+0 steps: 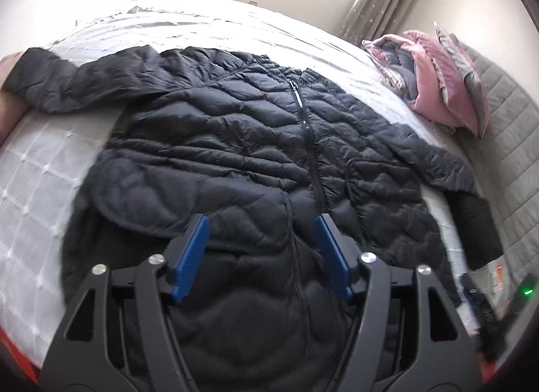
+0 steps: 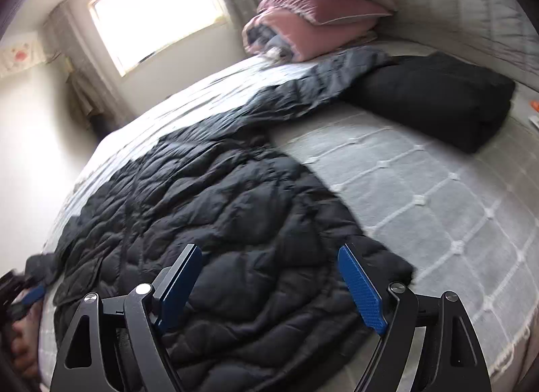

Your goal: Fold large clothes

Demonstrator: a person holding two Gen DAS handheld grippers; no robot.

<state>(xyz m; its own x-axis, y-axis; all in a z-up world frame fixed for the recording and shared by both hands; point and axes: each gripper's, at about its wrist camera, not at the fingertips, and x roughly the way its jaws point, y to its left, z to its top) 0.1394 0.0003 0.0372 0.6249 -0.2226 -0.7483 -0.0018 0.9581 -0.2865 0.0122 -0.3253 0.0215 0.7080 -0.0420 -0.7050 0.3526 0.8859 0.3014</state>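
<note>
One jacket [image 1: 235,142] — two pillows [image 1: 441,88]

A black quilted jacket [image 1: 219,142] with a wavy stitched pattern is seen on a white bedspread [image 1: 30,189] marked with a raised grid of lines and small tufts. Blue ribbed pads [image 1: 192,250] are shown on black gripper frames. Pink and grey pillows [image 2: 316,14] are stacked by a grey quilted headboard [image 2: 471,4]. A plain black folded garment [image 2: 438,98] is seen nearby.
</note>
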